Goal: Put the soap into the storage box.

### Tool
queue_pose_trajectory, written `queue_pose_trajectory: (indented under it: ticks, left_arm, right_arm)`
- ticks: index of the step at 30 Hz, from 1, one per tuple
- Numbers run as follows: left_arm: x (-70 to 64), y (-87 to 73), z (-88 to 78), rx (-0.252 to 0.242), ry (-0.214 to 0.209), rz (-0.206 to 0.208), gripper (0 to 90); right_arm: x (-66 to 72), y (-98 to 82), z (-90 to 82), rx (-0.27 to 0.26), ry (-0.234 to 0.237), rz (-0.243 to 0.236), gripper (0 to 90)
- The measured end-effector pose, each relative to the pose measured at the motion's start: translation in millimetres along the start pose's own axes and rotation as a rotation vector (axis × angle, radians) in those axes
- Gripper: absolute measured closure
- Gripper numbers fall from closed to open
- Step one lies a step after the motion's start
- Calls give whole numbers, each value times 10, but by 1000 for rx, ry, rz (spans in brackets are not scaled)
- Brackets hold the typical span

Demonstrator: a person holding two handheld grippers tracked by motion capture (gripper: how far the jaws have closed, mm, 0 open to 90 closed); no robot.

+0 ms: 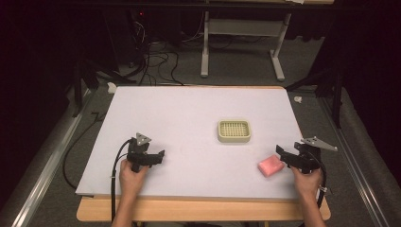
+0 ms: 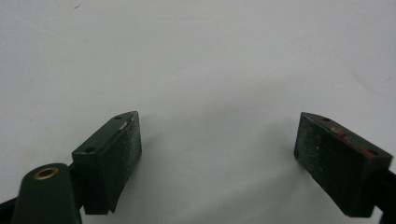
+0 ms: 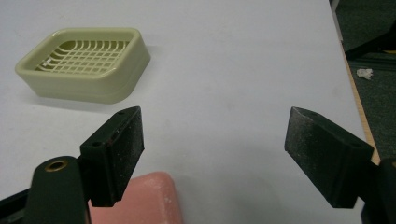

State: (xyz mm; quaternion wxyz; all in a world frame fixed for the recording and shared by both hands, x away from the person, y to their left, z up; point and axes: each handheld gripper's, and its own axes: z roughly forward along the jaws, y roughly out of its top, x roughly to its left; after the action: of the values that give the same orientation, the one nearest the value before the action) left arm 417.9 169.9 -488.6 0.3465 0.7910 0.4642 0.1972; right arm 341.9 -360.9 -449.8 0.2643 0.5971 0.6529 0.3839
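A pink soap bar [image 1: 270,166] lies on the white table sheet near the front right, and it also peeks up beside the left jaw in the right gripper view [image 3: 140,198]. A cream soap dish [image 1: 234,131] with a grid floor sits empty in the middle right [image 3: 86,63]. My right gripper [image 1: 286,156] is open, just right of the soap, its jaws pointing left [image 3: 212,154]. My left gripper [image 1: 158,156] is open at the front left over bare sheet [image 2: 217,156], with nothing between its jaws.
The white sheet [image 1: 189,123] covers most of a wooden table whose front edge [image 1: 198,209] shows below. Metal rails run along both sides. Cables and a table frame [image 1: 243,42] lie on the floor beyond the far edge. A small white scrap [image 3: 364,73] lies off the right side.
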Motion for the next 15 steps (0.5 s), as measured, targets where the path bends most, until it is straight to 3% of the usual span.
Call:
queue_pose_trajectory:
  ticks: [15]
  left_arm:
    - [1, 0, -2, 2, 0, 2, 155]
  right_arm:
    - [139, -151, -135, 3, 67, -64, 133]
